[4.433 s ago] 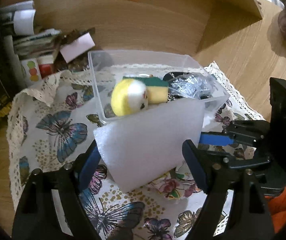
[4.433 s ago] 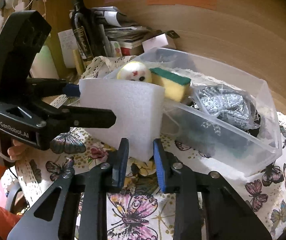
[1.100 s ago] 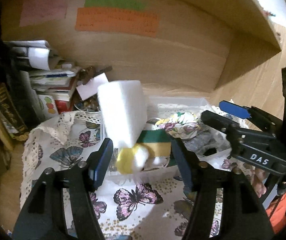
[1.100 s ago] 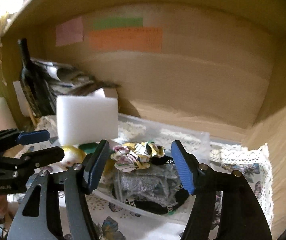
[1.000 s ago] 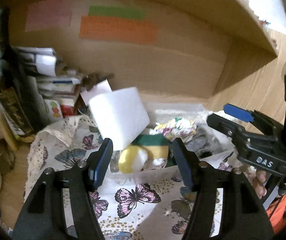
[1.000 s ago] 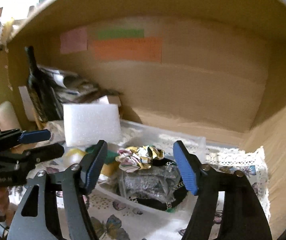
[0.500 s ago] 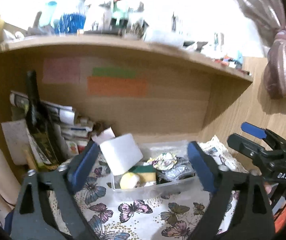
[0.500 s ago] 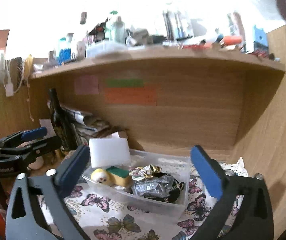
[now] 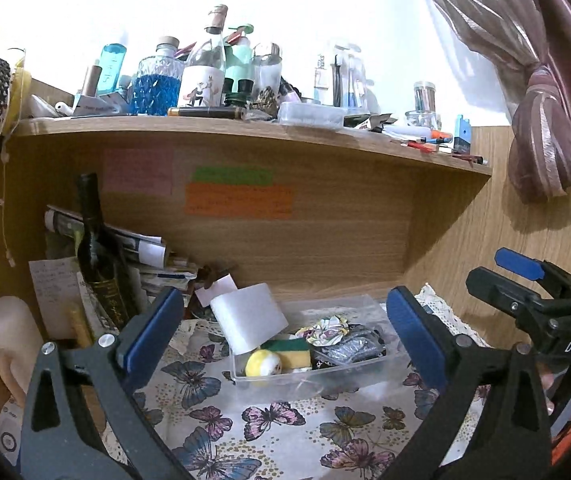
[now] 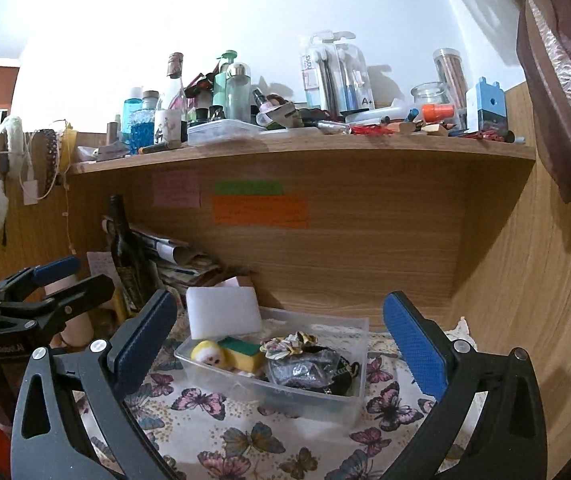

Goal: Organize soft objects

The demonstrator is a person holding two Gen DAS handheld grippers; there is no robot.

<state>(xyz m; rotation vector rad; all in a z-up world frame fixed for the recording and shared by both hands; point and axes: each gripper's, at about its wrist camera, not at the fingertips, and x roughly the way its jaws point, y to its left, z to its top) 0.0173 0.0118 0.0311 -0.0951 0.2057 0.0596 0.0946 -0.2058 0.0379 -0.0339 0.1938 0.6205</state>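
Observation:
A clear plastic bin [image 9: 309, 376] [image 10: 285, 394] stands on the butterfly cloth [image 9: 269, 428] [image 10: 253, 436]. In it stand a white foam block [image 9: 247, 322] [image 10: 223, 312] leaning at its left end, a yellow plush ball [image 9: 263, 363] [image 10: 207, 353], a yellow-green sponge [image 9: 291, 351] [image 10: 243, 353], a floral fabric piece [image 9: 327, 326] [image 10: 287, 344] and a silvery bag [image 9: 349, 346] [image 10: 305, 368]. My left gripper [image 9: 285, 338] and right gripper [image 10: 279, 340] are both wide open and empty, held back from the bin.
A dark wine bottle [image 9: 95, 248] [image 10: 125, 252], stacked papers [image 9: 141, 256] and a pale cylinder [image 9: 11, 336] crowd the left of the desk. A cluttered shelf [image 9: 245, 128] [image 10: 305, 144] hangs above. A curtain [image 9: 545, 112] hangs at right.
Both grippers let go of the foam block, which now rests in the bin. Both have pulled back and up, away from the bin, with jaws opened wider.

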